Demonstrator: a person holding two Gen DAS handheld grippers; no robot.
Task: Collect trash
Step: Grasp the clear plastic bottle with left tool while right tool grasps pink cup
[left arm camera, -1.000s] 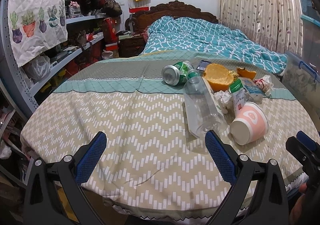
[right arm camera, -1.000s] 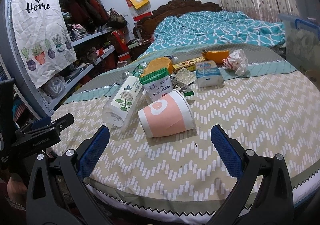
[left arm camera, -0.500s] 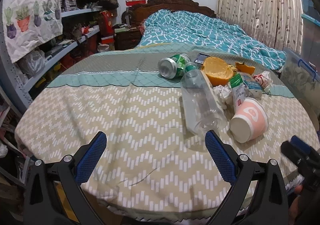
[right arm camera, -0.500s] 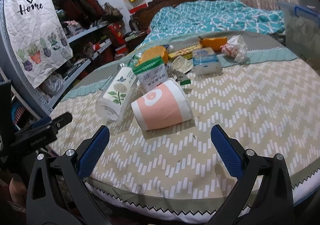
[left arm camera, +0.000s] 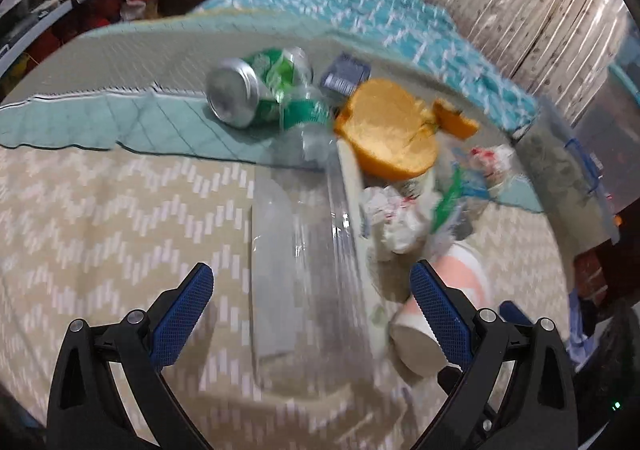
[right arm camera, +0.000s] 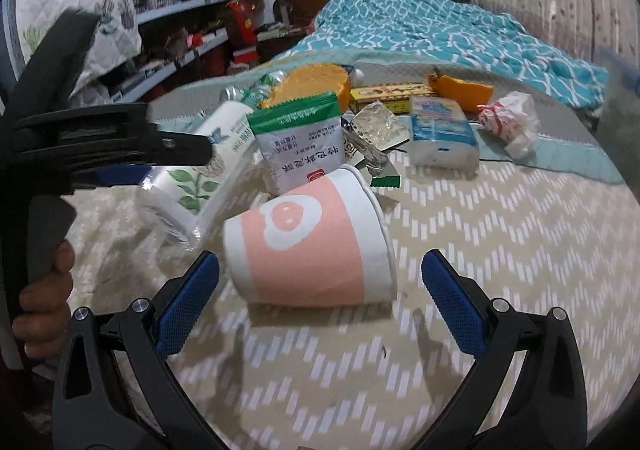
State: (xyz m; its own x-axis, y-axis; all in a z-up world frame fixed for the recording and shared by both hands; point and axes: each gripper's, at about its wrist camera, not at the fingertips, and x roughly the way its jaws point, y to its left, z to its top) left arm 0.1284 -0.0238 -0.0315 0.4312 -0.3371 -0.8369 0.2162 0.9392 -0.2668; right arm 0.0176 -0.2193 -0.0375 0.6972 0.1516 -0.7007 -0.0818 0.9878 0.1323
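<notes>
The trash lies in a loose heap on a surface [right arm camera: 500, 250] covered with a beige zigzag cloth. The left tongs [left arm camera: 308, 306] are spread wide and empty, their blue pads on either side of the near end of a clear plastic bottle [left arm camera: 316, 250] that lies on its side; no contact shows. The right tongs [right arm camera: 320, 290] are also wide open and hold nothing, with a pink paper cup [right arm camera: 308, 246] on its side just beyond and between their tips. Just past the cup leans a green-and-white snack packet [right arm camera: 300, 141]. Farther off lie a green can [left arm camera: 260, 85], a large orange peel [left arm camera: 392, 129], a tissue pack [right arm camera: 440, 133] and crumpled paper [right arm camera: 512, 121] at the far right. A hand [right arm camera: 44, 290] grips the left tool's handle.
</notes>
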